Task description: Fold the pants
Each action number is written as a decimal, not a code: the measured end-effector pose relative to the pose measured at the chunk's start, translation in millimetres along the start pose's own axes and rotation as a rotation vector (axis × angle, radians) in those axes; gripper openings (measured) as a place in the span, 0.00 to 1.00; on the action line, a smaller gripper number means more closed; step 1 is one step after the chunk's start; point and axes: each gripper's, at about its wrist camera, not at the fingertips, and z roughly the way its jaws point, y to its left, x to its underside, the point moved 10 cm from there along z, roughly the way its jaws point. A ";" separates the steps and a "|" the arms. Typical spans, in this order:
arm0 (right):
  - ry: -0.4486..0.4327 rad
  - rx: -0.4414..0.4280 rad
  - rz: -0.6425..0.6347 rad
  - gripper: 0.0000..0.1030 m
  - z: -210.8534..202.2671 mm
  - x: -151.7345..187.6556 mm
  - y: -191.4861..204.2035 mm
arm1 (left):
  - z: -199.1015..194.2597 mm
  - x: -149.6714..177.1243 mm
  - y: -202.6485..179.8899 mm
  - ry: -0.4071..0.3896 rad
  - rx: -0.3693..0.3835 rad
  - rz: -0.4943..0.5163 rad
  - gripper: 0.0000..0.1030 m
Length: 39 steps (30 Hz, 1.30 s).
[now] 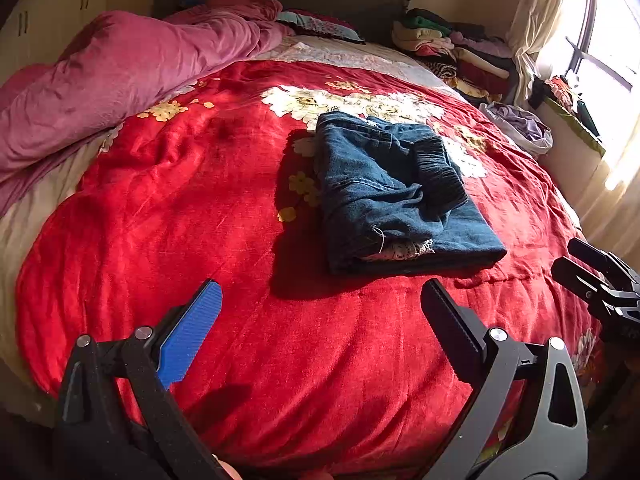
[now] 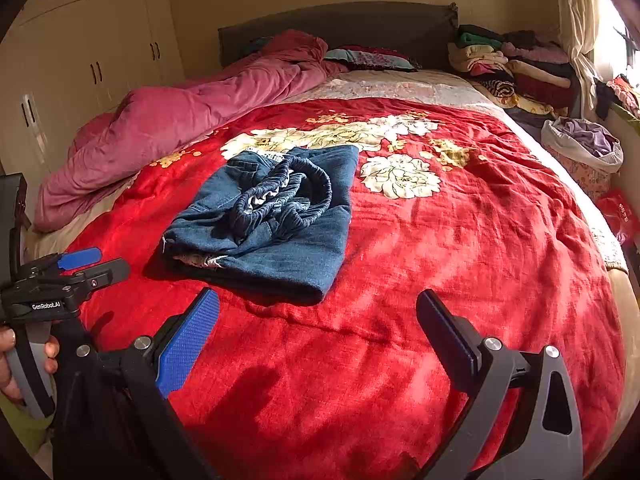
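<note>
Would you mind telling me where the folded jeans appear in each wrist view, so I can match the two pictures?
Left wrist view: the jeans lie right of centre, beyond the open left gripper.
Right wrist view: the jeans lie left of centre, beyond the open right gripper.
Shared landmark: the white flower print on the red blanket, just behind the jeans.

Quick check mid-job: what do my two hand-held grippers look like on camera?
Both match: black frames with silver pivot bolts, one blue ribbed finger pad and one black. The left hand-held gripper carries white "GenRobot.AI" lettering and a grey handle, seen from the right wrist. The right hand-held gripper shows no lettering.
</note>
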 end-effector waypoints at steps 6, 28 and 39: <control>0.002 0.003 0.001 0.96 -0.7 0.4 -0.6 | 0.1 0.2 2.8 0.003 -0.015 0.006 0.91; 0.005 0.040 0.017 0.96 -2.2 1.4 -14.3 | 1.5 2.5 3.4 0.029 0.004 0.024 0.91; -0.001 0.157 0.080 0.96 4.7 4.1 -74.9 | 3.4 -16.7 57.6 0.014 -0.083 -0.072 0.91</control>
